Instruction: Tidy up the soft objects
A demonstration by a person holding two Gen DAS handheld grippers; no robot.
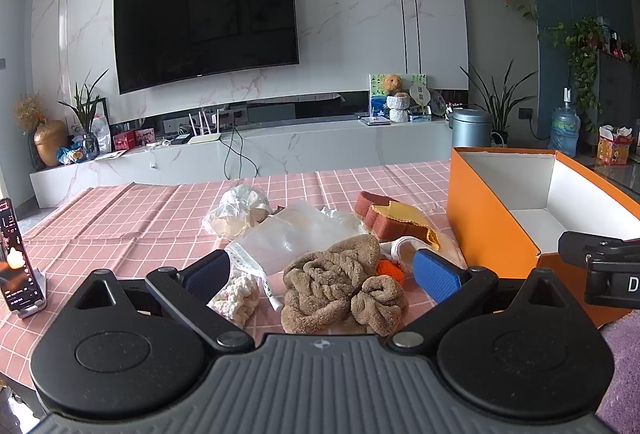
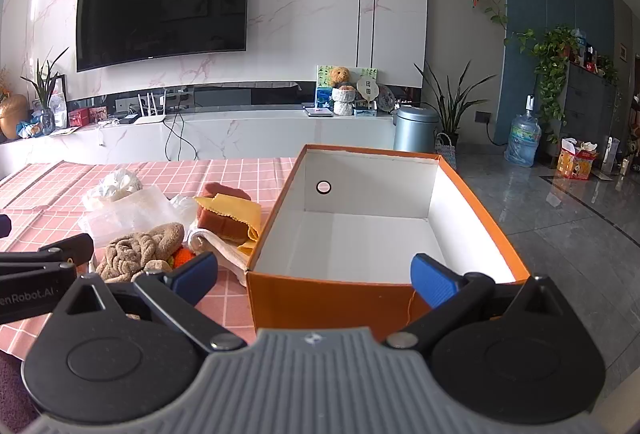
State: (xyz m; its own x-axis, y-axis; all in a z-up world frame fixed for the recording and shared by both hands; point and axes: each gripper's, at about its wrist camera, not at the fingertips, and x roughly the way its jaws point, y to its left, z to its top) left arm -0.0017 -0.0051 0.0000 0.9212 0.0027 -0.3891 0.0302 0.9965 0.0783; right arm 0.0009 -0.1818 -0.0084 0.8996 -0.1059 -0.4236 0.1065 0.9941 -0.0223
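A heap of soft things lies on the pink checked tablecloth (image 1: pixel 120 218): a brown fuzzy towel (image 1: pixel 340 286), a pink-white knit piece (image 1: pixel 236 298), an orange knit ball (image 1: pixel 390 270), a red-brown sponge with a yellow cloth (image 1: pixel 394 220), and clear plastic bags (image 1: pixel 288 234). My left gripper (image 1: pixel 324 272) is open, its blue pads either side of the brown towel (image 2: pixel 140 250), not touching it. An open orange box (image 2: pixel 360 226), white inside and empty, stands to the right. My right gripper (image 2: pixel 316 276) is open at the box's near wall, one pad over the inside.
A phone on a stand (image 1: pixel 16 258) is at the table's left edge. A purple fuzzy fabric (image 1: pixel 624 374) shows at the lower right. Behind the table are a TV console (image 1: pixel 280 142), a grey bin (image 2: pixel 414 128) and tiled floor (image 2: pixel 560 218).
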